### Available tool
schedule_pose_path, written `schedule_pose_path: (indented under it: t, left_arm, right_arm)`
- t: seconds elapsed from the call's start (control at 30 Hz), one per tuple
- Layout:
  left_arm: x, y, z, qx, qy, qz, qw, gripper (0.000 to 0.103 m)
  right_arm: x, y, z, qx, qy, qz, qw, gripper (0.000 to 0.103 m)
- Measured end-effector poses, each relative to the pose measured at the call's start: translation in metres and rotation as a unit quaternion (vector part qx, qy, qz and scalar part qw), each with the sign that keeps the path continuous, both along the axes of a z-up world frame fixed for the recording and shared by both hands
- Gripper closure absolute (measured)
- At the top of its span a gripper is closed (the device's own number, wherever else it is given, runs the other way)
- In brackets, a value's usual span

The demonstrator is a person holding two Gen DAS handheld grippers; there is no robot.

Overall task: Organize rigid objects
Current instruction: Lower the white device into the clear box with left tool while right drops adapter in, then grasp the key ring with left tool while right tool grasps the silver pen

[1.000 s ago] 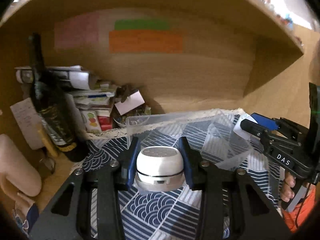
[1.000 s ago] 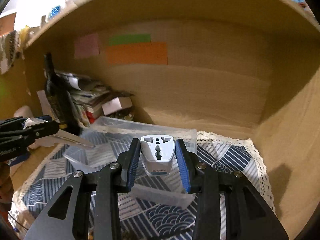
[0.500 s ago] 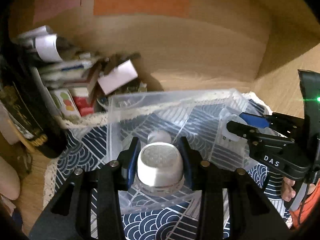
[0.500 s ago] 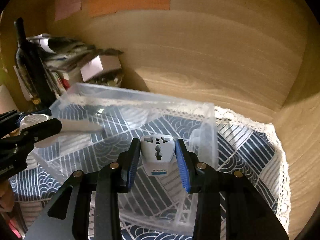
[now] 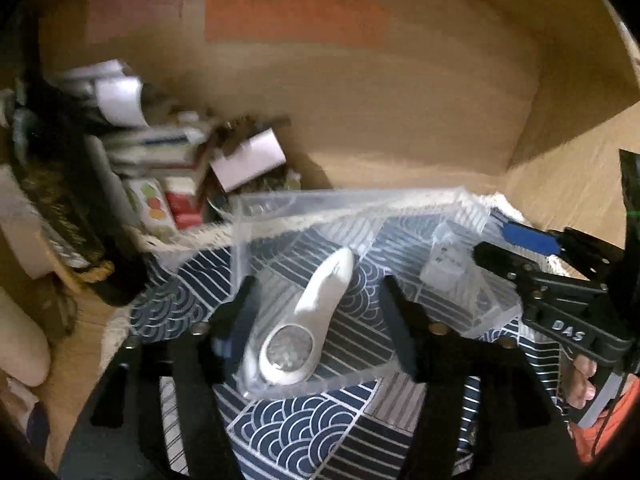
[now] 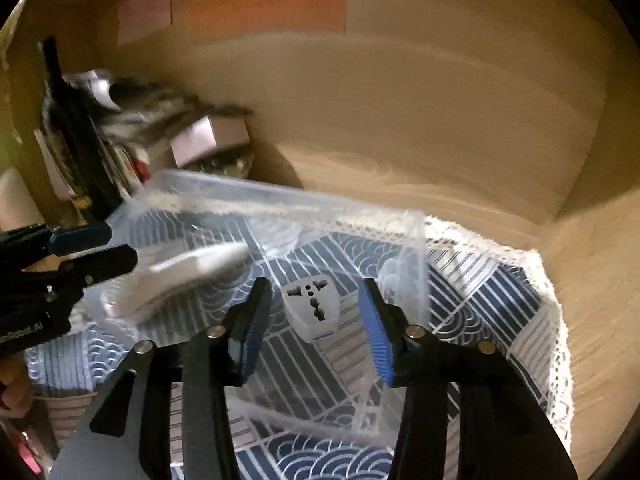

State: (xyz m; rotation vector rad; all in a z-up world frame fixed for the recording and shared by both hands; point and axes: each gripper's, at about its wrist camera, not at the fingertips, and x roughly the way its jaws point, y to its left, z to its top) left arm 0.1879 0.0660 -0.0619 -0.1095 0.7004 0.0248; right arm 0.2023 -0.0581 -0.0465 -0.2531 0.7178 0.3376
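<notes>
A clear plastic bin stands on the blue patterned cloth; it also shows in the right wrist view. A white handheld device with a round metal-mesh end lies in the bin's left part, between the jaws of my open left gripper. A white travel plug adapter lies in the bin's right part, between the jaws of my open right gripper. The adapter and the right gripper show in the left wrist view, the device and the left gripper in the right wrist view.
The bin sits in a wooden shelf alcove with coloured paper notes on the back wall. A dark bottle and a pile of boxes and papers stand at the left. The cloth has a white lace edge.
Both grippers have opened. The white device has dropped from the left gripper and lies flat in the bin. The adapter has left the right gripper and lies in the bin.
</notes>
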Motion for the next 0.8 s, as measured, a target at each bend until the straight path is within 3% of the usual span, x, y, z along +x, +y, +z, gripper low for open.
schedule_pose_path:
  t: [0.17,0.27,0.53,0.8]
  left_arm:
    - [-0.037,-0.005,0.018,0.015,-0.032,0.005,0.9993,0.014]
    - [-0.060,-0.010,0.018,0.021,-0.038,0.001,0.9991,0.008]
    - [-0.102,-0.028,-0.021,0.021,0.007,-0.021,0.9995,0.007]
    - [-0.126,-0.046,-0.061,0.016,0.054,-0.035,0.9978,0.008]
  right_arm:
    - [-0.036,-0.014,0.023,0.017,-0.038,-0.002,0.999,0.051]
    - [-0.062,-0.022,0.029,0.022,-0.052,-0.005,0.998,0.051]
    - [-0.114,-0.045,-0.002,0.021,-0.030,-0.031,0.999,0.051]
    - [-0.143,-0.051,-0.049,0.012,0.034,-0.030,0.999,0.051]
